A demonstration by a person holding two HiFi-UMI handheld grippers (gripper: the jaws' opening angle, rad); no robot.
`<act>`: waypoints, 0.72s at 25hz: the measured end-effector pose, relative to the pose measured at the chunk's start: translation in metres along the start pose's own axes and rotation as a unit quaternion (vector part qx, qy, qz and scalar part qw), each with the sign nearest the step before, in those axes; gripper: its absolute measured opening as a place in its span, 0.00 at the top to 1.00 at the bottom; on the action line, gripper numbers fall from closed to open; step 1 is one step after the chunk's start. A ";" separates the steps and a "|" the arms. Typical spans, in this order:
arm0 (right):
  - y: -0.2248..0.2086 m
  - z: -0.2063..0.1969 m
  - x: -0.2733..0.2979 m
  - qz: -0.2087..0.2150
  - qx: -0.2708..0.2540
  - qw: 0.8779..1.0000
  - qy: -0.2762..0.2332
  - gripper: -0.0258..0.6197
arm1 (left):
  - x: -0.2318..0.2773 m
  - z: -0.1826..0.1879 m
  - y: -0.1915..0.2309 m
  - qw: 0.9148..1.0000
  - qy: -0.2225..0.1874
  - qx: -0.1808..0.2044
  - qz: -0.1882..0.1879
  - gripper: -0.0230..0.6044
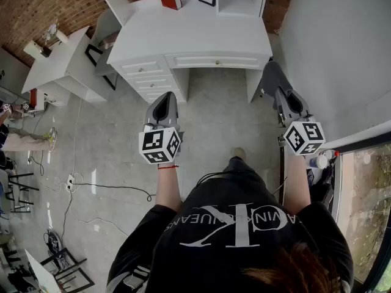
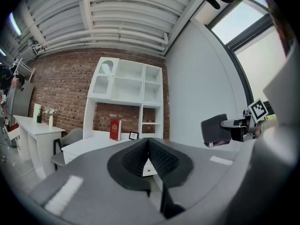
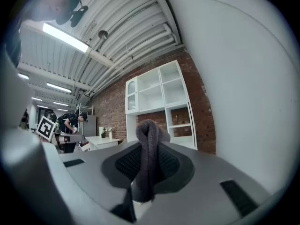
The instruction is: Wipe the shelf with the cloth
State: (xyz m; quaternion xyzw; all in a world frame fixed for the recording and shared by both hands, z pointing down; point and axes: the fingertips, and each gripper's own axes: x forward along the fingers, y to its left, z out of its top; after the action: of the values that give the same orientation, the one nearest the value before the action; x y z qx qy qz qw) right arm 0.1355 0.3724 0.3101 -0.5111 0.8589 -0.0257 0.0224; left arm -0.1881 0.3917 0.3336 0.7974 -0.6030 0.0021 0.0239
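Jaws of right gripper (image 3: pixel 149 144) pinching grey cloth (image 3: pixel 148 128), its fold poking past the tips, left gripper (image 2: pixel 149 142) jaws pressed together

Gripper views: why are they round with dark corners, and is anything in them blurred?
Left gripper view: the wide-angle lens bends the white shelf and blackens the corners. Right gripper view: same bending; the ceiling light glares, the cloth looks soft. Head view: evenly lit, sharp.

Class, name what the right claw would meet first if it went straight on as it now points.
Probably the white shelf unit; nothing nearer shows, though depth is unclear.
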 end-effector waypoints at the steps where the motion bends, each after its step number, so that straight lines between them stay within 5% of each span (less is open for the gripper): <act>1: 0.001 0.000 0.000 0.001 0.000 1.000 0.000 0.86 | -0.001 0.000 0.001 1.000 0.000 -0.001 0.002 0.95; 18: 0.003 -0.001 -0.004 -0.008 -0.001 1.000 0.000 0.86 | -0.004 -0.001 0.005 1.000 0.000 -0.009 0.005 0.94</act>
State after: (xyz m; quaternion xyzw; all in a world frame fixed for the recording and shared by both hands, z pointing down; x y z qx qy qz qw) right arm 0.1352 0.3774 0.3107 -0.5178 0.8549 -0.0247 0.0214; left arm -0.1936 0.3948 0.3351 0.7940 -0.6071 -0.0034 0.0308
